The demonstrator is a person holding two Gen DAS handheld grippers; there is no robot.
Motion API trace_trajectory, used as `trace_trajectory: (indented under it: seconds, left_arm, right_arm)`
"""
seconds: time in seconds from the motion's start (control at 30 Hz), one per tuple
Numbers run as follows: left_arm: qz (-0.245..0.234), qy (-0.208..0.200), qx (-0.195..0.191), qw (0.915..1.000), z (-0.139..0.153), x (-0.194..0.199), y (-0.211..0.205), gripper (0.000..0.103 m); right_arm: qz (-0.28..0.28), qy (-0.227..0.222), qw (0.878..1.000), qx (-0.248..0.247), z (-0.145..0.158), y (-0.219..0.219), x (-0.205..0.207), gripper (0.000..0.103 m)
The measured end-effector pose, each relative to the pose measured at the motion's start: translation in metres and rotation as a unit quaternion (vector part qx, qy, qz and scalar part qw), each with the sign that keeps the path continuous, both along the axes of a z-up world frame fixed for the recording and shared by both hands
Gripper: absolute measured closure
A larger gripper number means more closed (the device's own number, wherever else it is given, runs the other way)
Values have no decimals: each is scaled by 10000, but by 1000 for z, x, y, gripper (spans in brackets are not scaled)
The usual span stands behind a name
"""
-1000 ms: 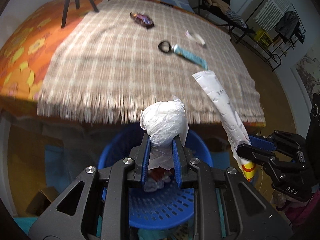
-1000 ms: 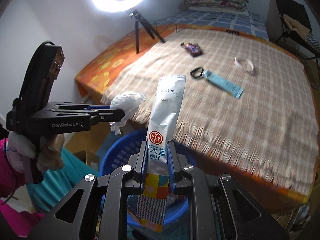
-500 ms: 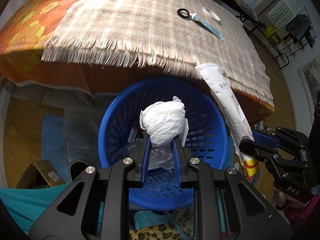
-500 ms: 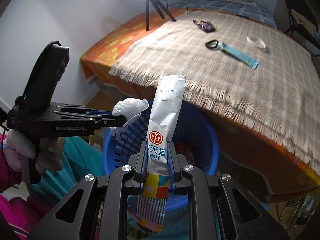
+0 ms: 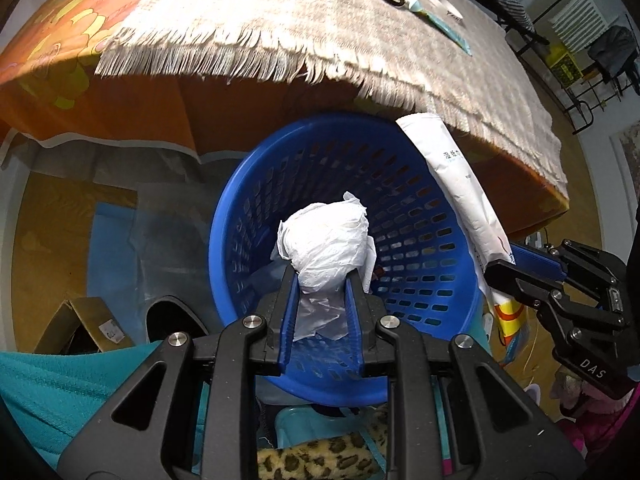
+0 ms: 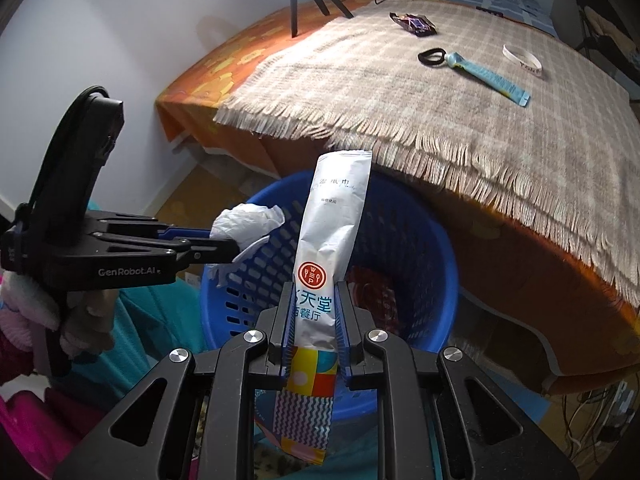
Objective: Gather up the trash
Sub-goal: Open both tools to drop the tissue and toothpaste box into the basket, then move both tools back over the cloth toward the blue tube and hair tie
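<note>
While over blue basket [image 5: 240, 216] | left claw [image 5: 322, 280] pinching crumpled tissue [image 5: 326, 240] | right claw [image 6: 314, 304] pinching wet-wipe packet [image 6: 332, 232]

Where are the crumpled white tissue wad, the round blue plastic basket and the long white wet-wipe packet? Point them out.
crumpled white tissue wad [image 5: 326, 240], left wrist view, its bulging middle.
round blue plastic basket [image 5: 416, 216], left wrist view, inner perforated wall.
long white wet-wipe packet [image 6: 334, 224], right wrist view, upper white part.

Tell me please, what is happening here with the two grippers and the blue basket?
A person is collecting trash. The left gripper holds a crumpled white tissue over the blue basket. The right gripper holds a long paper wrapper above the same basket. Neither is dropped yet. A candy wrapper and a blue strip lie on the bed.
</note>
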State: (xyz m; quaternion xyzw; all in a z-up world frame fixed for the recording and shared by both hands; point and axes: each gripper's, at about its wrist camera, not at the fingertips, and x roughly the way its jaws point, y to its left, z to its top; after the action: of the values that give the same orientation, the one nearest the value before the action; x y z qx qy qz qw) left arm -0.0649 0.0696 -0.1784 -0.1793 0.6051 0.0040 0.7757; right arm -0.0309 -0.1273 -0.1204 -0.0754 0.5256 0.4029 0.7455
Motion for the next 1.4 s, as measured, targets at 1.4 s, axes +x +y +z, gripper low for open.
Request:
trace_trajectory:
  seconds: [1.4]
  left_arm:
    - [-70,-163,277,9995,19,21,-1,52]
  right_arm:
    - [-603,-69,9960,-663,-5,-8,24,47]
